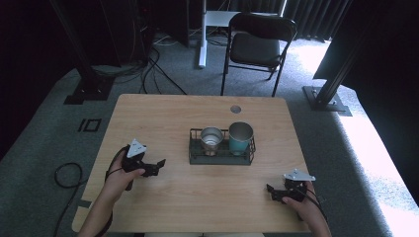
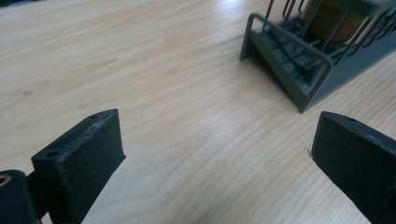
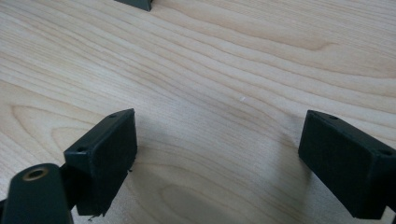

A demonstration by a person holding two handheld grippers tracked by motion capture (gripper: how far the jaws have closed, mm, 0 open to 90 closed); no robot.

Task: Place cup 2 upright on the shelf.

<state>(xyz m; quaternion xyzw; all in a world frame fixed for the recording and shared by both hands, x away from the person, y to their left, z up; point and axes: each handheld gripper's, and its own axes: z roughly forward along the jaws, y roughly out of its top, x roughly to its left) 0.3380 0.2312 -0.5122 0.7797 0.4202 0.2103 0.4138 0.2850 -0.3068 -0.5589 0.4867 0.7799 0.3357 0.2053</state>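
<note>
A: Item 1, surface: light wood-grain table (image 1: 197,197), with a round grommet hole (image 1: 235,109) near its far edge.

B: Item 2: dark wire rack (image 1: 195,157) at centre, holding a steel cup (image 1: 211,138) and a teal tumbler (image 1: 240,137), side by side.

A: Item 3: left gripper (image 1: 157,166), jaws spread, nothing between, just left of the rack. Right gripper (image 1: 270,190), jaws spread, low over bare wood.

B: Item 4, room: grey carpet (image 1: 44,143), black folding chair (image 1: 257,47), floor cables (image 1: 153,69).
</note>
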